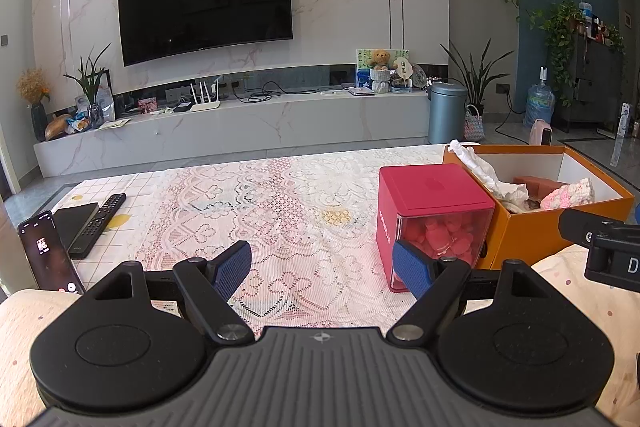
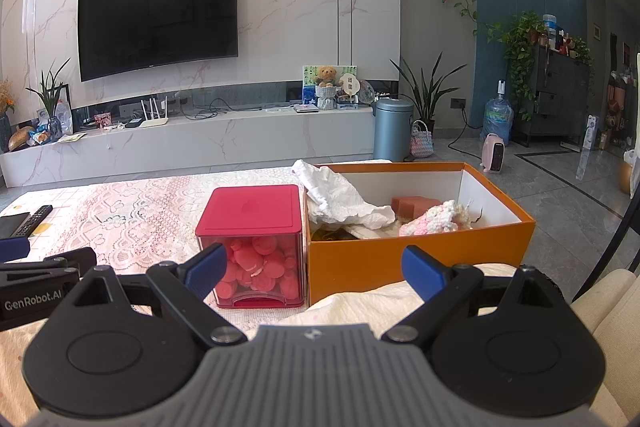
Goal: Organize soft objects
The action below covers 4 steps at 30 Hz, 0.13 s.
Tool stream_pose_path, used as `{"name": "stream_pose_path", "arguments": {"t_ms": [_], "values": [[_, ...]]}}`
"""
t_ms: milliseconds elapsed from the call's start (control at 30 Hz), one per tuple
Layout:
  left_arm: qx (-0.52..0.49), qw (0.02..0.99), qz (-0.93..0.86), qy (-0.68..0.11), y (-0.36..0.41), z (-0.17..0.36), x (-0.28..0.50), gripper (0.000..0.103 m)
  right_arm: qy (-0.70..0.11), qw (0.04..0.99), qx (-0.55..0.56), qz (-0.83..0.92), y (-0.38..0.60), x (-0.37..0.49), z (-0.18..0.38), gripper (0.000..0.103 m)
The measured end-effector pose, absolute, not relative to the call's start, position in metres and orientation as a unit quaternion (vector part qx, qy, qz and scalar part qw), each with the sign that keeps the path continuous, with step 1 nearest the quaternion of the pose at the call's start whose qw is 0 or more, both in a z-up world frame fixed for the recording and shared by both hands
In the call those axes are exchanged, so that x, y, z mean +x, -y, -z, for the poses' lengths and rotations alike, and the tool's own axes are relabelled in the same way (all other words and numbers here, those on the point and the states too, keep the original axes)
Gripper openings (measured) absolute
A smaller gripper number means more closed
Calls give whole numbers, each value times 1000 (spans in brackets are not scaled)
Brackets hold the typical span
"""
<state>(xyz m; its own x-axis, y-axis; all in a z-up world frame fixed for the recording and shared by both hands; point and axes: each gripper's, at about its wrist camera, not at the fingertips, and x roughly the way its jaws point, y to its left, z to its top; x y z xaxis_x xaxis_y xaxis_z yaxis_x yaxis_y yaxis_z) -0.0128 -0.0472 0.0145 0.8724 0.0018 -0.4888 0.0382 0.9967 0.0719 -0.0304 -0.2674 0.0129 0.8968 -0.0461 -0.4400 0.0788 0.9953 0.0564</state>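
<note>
An orange box (image 2: 420, 259) (image 1: 528, 239) stands on the lace-covered table. Inside lie a crumpled white cloth (image 2: 340, 203) (image 1: 480, 171), a pink and white knitted piece (image 2: 430, 219) (image 1: 568, 195) and a brown sponge block (image 2: 414, 205) (image 1: 538, 183). A red cube container (image 2: 252, 243) (image 1: 432, 219) with pink discs sits against the box's left side. My left gripper (image 1: 322, 267) is open above the tablecloth, left of the red container. My right gripper (image 2: 316, 267) is open, level with the near face of the container and the box, holding nothing.
A phone (image 1: 50, 253), a dark tablet (image 1: 74, 223) and a remote (image 1: 98, 225) lie at the table's left end. A cream dotted cushion (image 2: 384, 303) lies in front of the box. Beyond the table are a TV wall, a blue bin (image 2: 392, 129) and plants.
</note>
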Motion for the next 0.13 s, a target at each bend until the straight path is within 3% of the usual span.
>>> {"name": "stream_pose_path", "arguments": {"t_ms": [133], "values": [[40, 967, 10, -253, 47, -15, -13, 94, -225, 973, 36, 32, 267, -30, -13, 93]]}}
